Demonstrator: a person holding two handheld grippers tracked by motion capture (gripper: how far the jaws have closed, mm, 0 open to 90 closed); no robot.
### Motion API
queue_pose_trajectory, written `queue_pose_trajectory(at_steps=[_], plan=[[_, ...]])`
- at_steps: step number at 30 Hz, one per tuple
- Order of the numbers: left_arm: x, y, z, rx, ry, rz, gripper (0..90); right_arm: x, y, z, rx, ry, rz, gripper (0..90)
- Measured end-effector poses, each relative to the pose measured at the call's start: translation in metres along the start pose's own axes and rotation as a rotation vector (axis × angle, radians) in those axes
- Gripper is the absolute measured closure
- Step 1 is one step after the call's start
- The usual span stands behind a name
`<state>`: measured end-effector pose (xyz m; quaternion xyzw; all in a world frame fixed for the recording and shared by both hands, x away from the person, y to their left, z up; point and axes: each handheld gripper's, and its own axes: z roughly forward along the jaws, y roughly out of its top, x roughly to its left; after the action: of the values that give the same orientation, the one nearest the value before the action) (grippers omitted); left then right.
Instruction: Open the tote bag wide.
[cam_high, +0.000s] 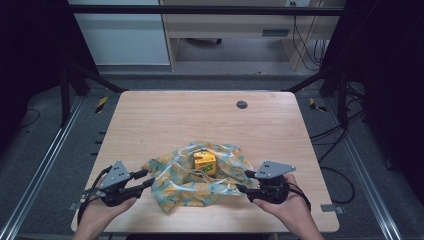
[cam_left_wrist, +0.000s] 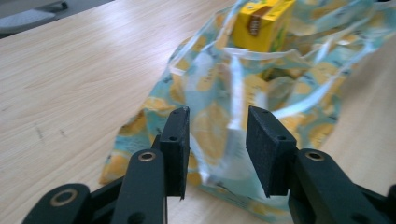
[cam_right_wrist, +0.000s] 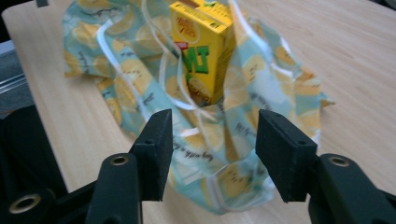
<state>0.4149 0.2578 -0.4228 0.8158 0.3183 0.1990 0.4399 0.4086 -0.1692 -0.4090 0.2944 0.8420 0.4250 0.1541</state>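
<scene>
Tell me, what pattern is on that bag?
Yellow lemons on pale blue bag; the right gripper view shows it best.

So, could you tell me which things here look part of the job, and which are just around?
Likely in use:
- lemon-print bag
- yellow drink carton standing in it
- left gripper, open
- right gripper, open

Just around:
- table
- its dark grommet

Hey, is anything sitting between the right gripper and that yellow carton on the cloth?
Only the patterned cloth itself: its folds and white straps lie between the open right gripper and the yellow carton. Nothing else visible does.
</scene>
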Motion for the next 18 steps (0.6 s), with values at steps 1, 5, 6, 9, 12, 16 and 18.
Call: queue_pose_trajectory(at_steps=[1, 5, 6, 9, 12, 16, 18], plan=[[0.002, 0.002, 0.005, 0.005, 0.013, 0.001, 60.6, -0.002, 0.003, 0.001, 0.001, -0.009, -0.002, 44.9], [0.009, 0.014, 0.025, 0.028, 0.060, 0.027, 61.4, -0.014, 0.015, 0.009, -0.002, -0.060, 0.005, 44.5], [0.010, 0.015, 0.030, 0.038, 0.064, 0.040, 61.4, -0.016, 0.017, 0.011, 0.000, -0.066, 0.008, 44.6], [0.012, 0.018, 0.043, 0.046, 0.050, 0.032, 60.3, -0.023, 0.023, 0.021, 0.005, -0.074, 0.018, 44.6], [0.007, 0.018, 0.047, 0.026, 0.019, 0.025, 57.9, -0.027, 0.028, 0.031, 0.014, -0.072, 0.014, 42.5], [-0.007, 0.018, 0.045, 0.007, -0.031, 0.036, 52.6, -0.030, 0.030, 0.044, 0.032, -0.074, 0.018, 39.5], [-0.013, 0.017, 0.045, 0.001, -0.055, 0.038, 48.9, -0.031, 0.031, 0.052, 0.052, -0.076, 0.016, 38.4]])
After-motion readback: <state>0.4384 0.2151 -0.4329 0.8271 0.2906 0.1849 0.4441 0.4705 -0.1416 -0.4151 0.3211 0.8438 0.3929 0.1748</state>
